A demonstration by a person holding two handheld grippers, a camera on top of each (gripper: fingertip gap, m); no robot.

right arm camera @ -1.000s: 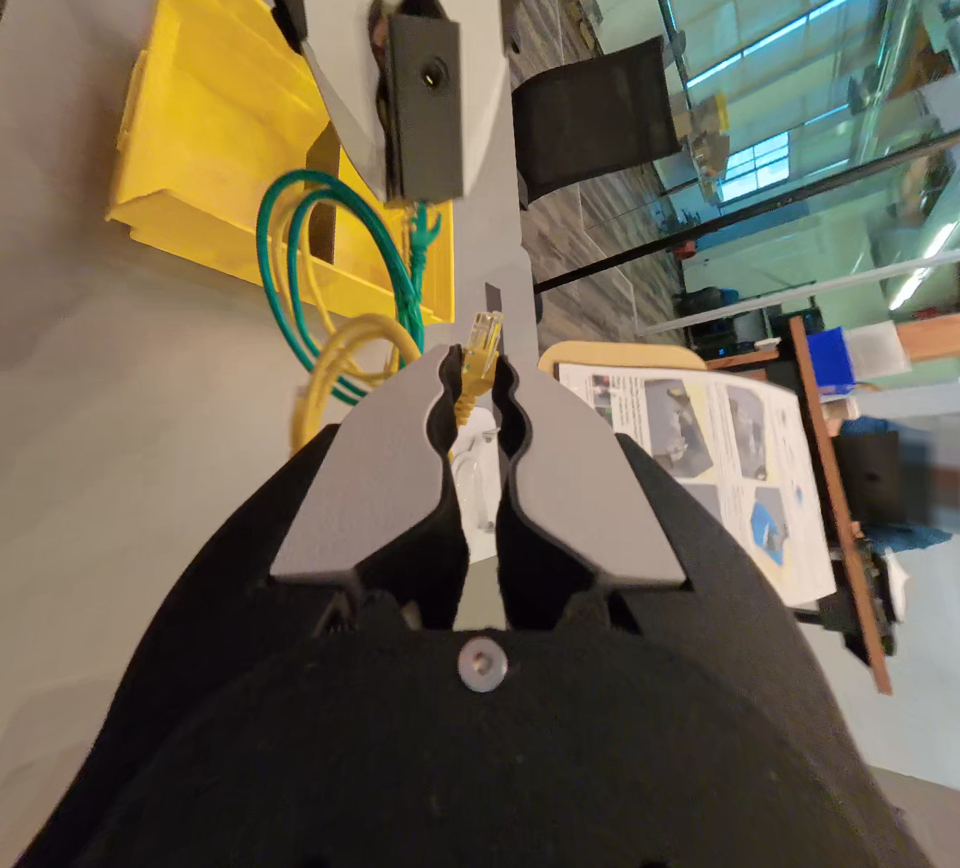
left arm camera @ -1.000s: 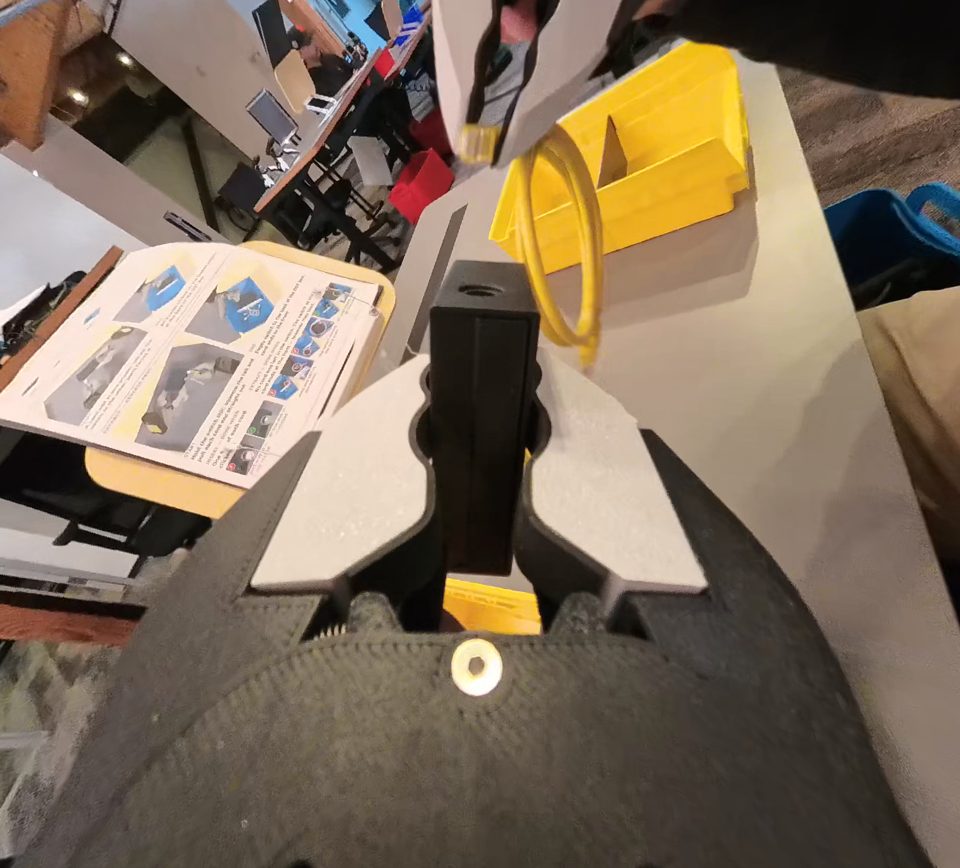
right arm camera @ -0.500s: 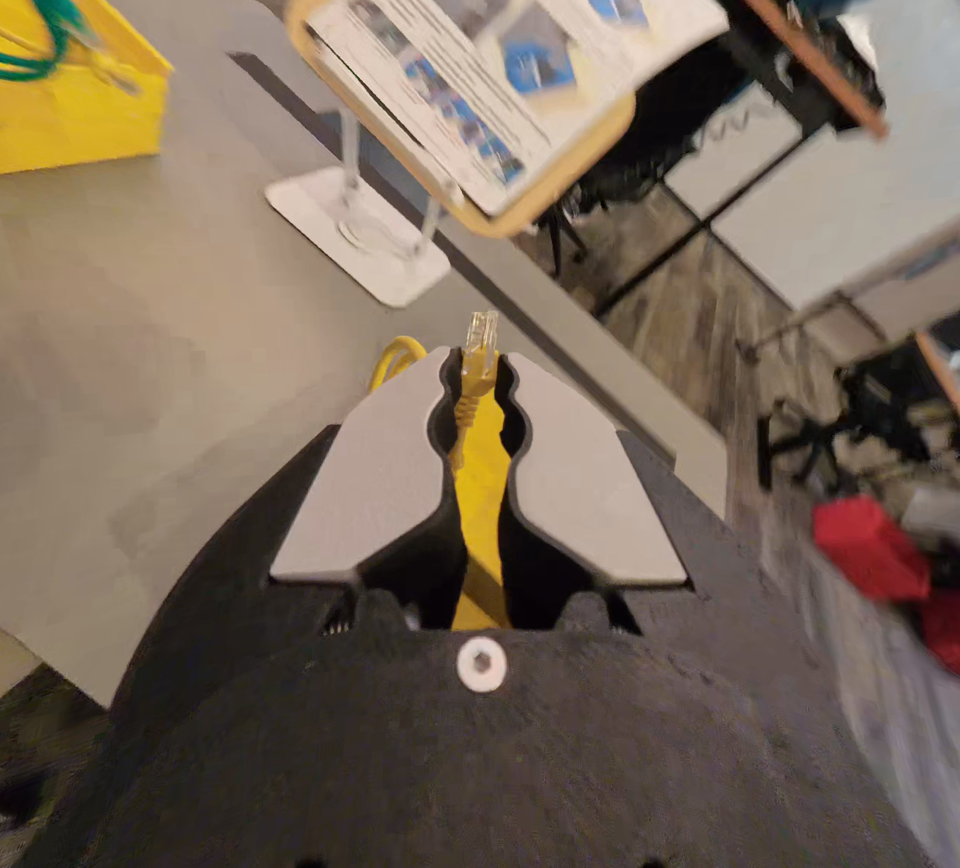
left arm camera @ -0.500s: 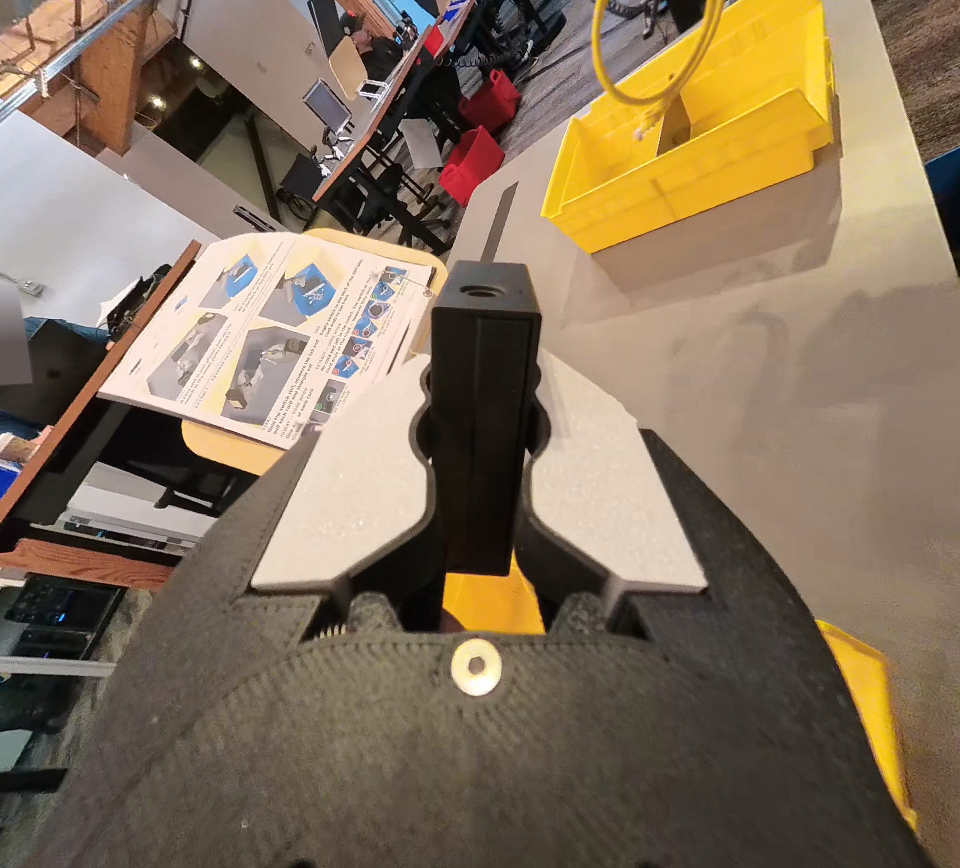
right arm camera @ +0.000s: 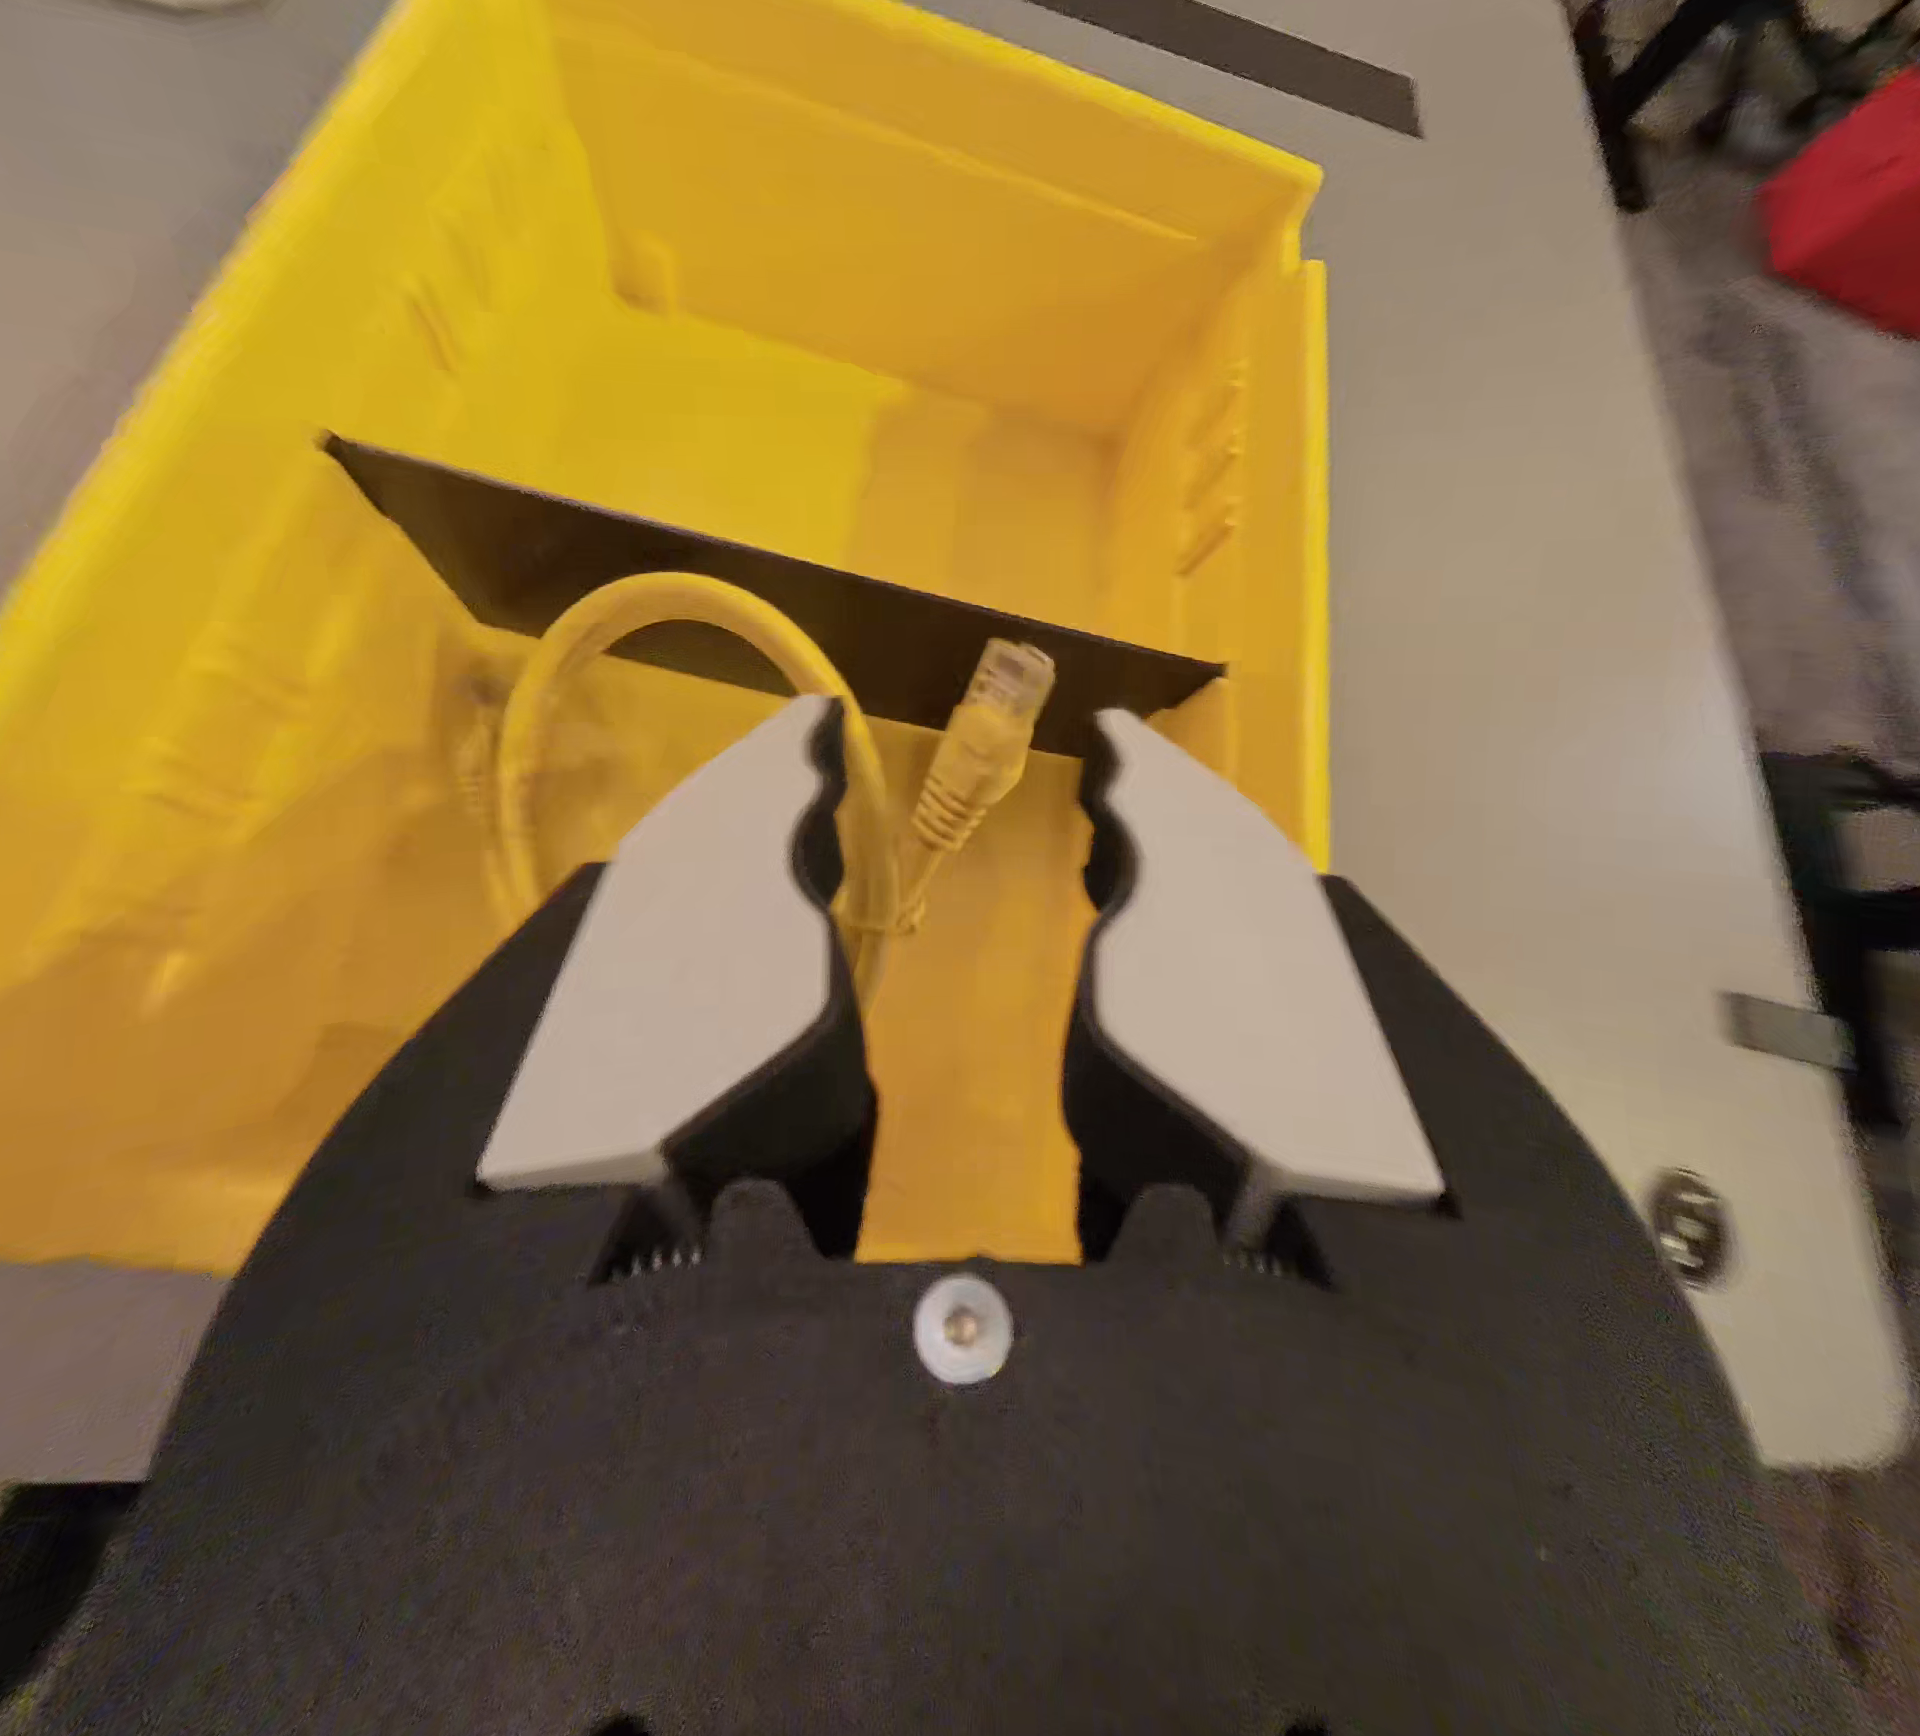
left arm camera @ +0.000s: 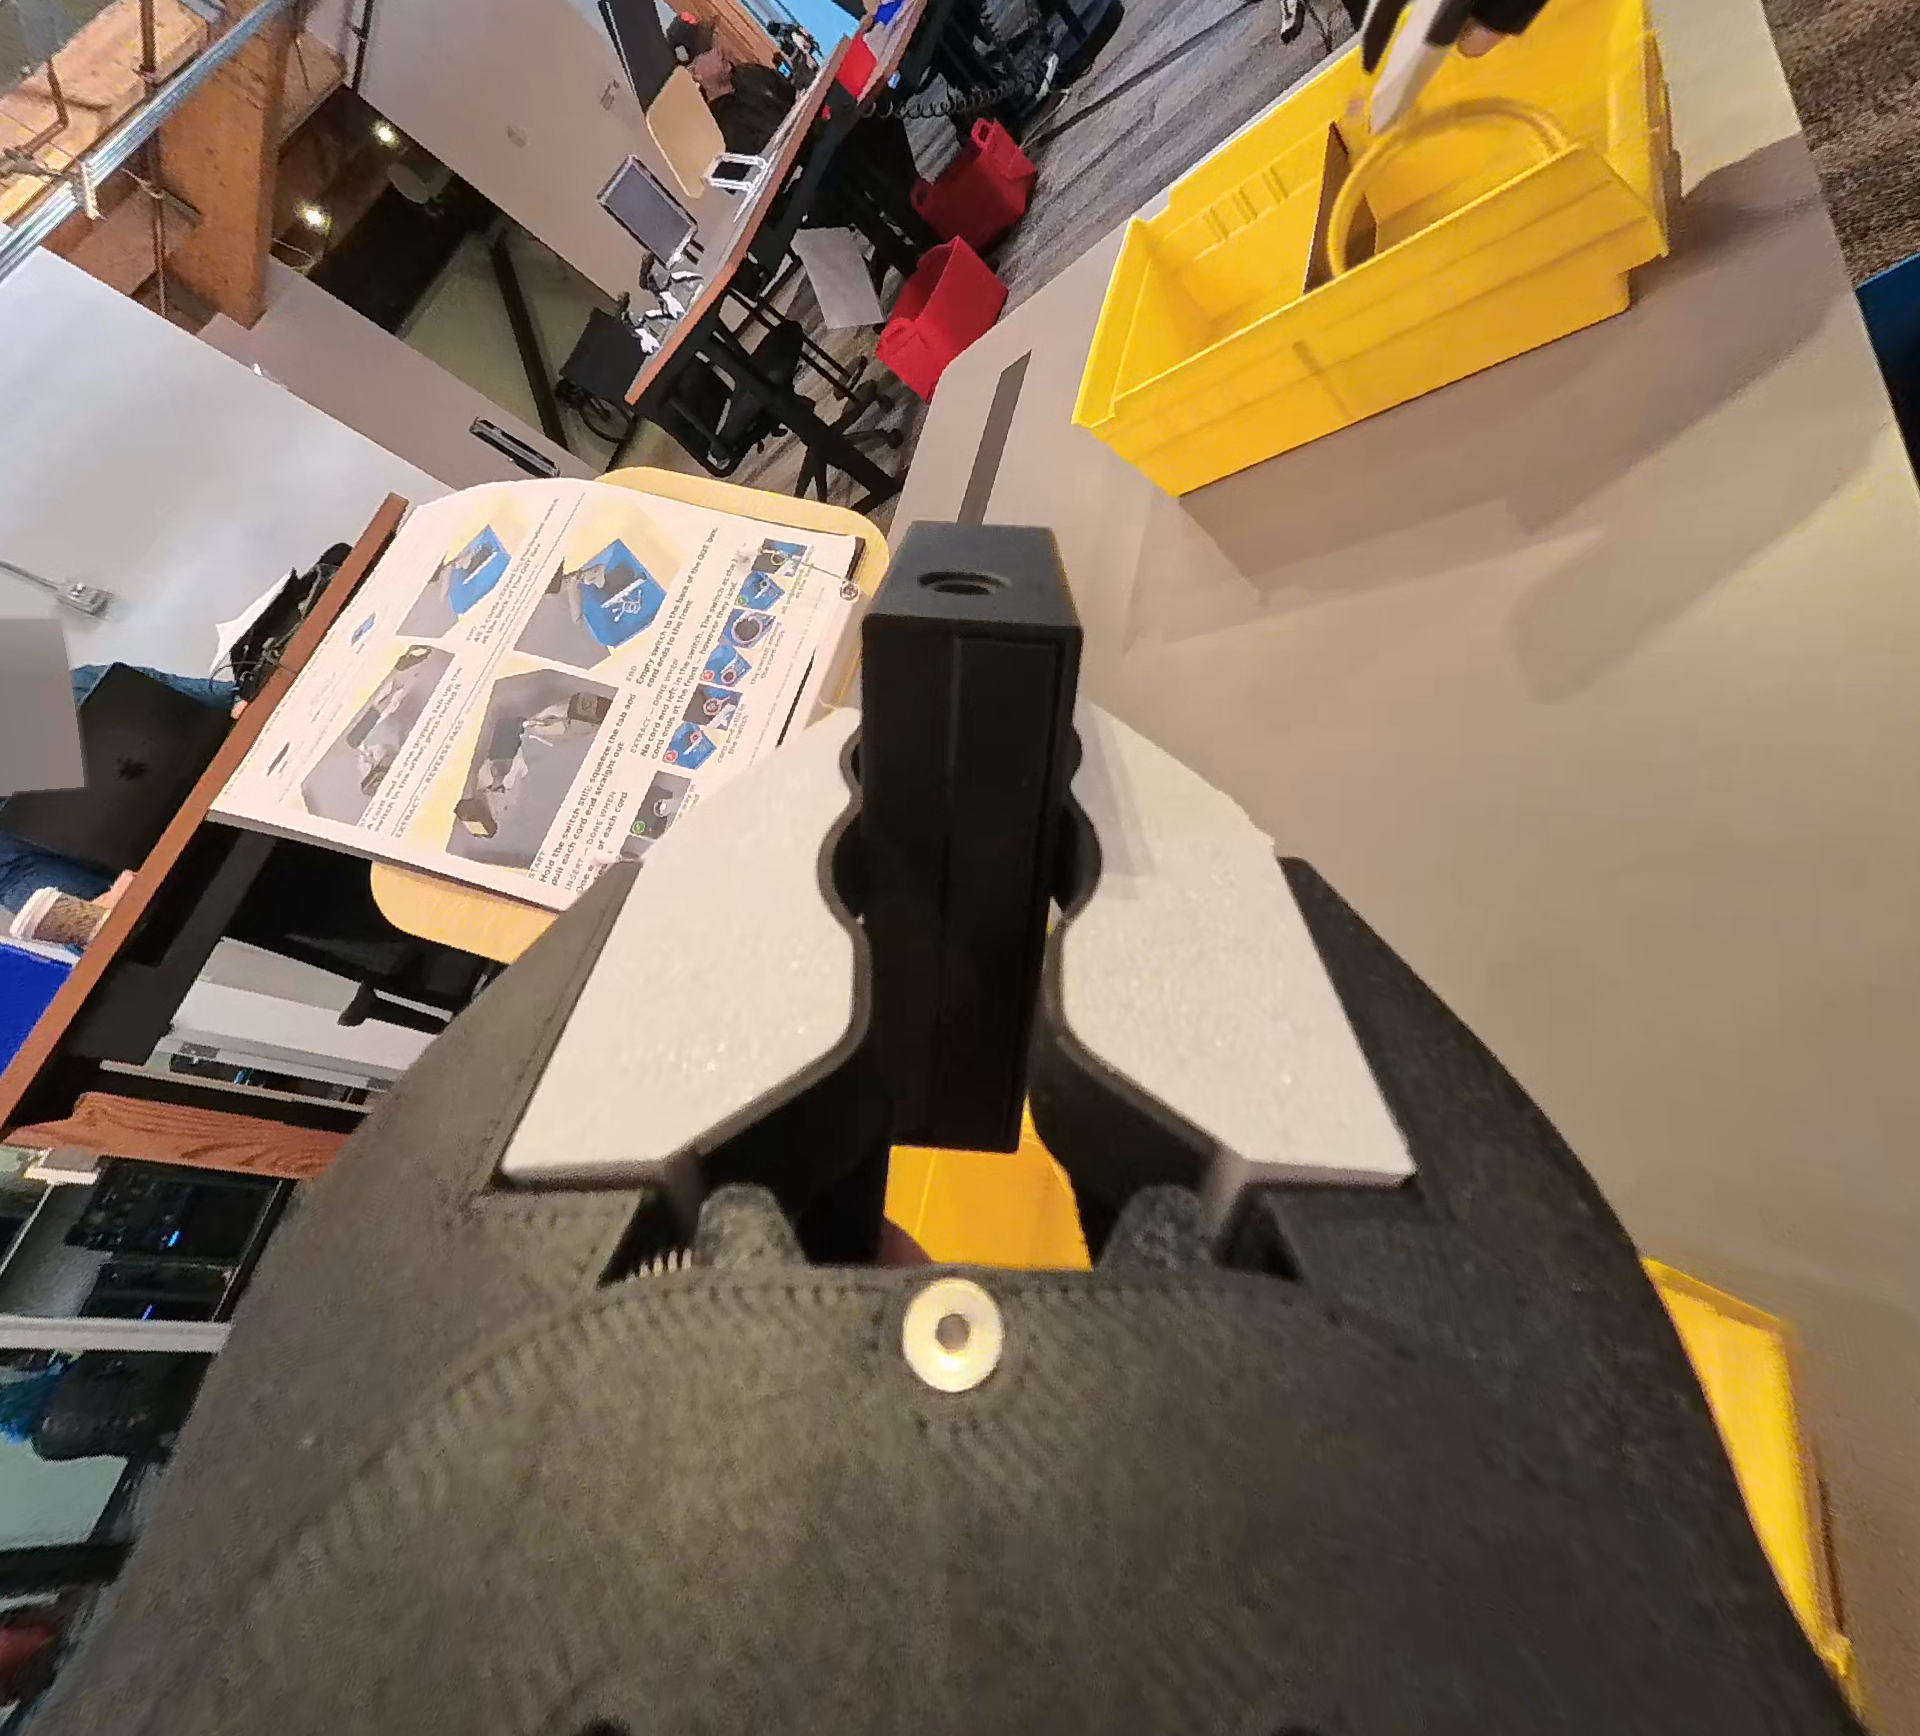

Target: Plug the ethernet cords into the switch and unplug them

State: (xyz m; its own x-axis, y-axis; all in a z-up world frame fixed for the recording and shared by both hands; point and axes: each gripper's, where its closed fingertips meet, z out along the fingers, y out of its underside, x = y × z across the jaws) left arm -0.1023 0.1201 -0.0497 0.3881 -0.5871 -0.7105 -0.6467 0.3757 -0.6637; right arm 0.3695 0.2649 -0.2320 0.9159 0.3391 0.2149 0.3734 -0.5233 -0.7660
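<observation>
Inside yellow bin (right arm camera: 343, 813), near compartment: yellow cord (right arm camera: 727, 751).

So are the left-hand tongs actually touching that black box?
Touching. In the left wrist view the left tongs are shut on the black switch, both grey pads pressed against its sides with no gap showing.

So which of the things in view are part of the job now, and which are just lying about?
Part of the job:
- black switch, clamped in the left tongs
- yellow ethernet cord, lying in the yellow bin under the open right tongs

Lying about:
- instruction sheet on its stand
- red bins on the floor behind
</observation>
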